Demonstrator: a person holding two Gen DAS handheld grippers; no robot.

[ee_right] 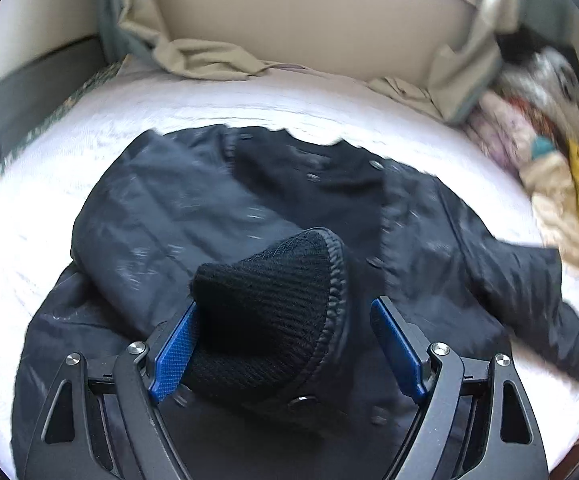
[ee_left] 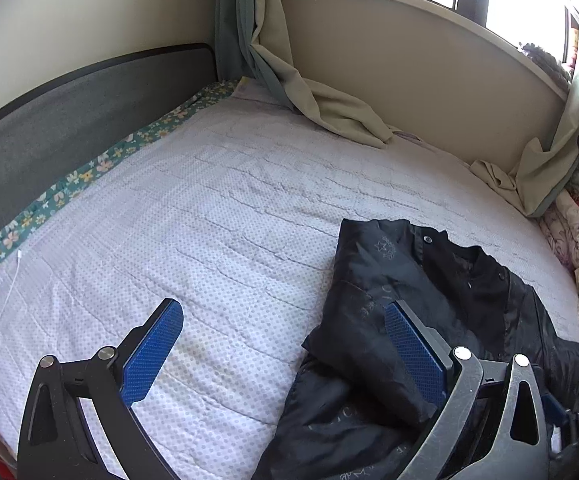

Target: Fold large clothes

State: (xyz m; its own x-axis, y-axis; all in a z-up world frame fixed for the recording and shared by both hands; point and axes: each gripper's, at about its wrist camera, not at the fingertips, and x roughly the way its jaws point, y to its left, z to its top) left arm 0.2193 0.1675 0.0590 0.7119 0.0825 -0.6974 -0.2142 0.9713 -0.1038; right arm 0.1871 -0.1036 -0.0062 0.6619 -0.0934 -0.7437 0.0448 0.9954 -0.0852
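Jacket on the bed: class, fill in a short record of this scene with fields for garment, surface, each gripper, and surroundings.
garment: dark jacket with snap buttons, partly folded, one sleeve laid across the body
cuff: black knit cuff lies between the open fingers of the right gripper
left gripper: left gripper open, holding nothing, at the jacket's edge
surface: bed with a white dotted cover
surroundings: beige curtain draped onto the bed; pile of other clothes at the side
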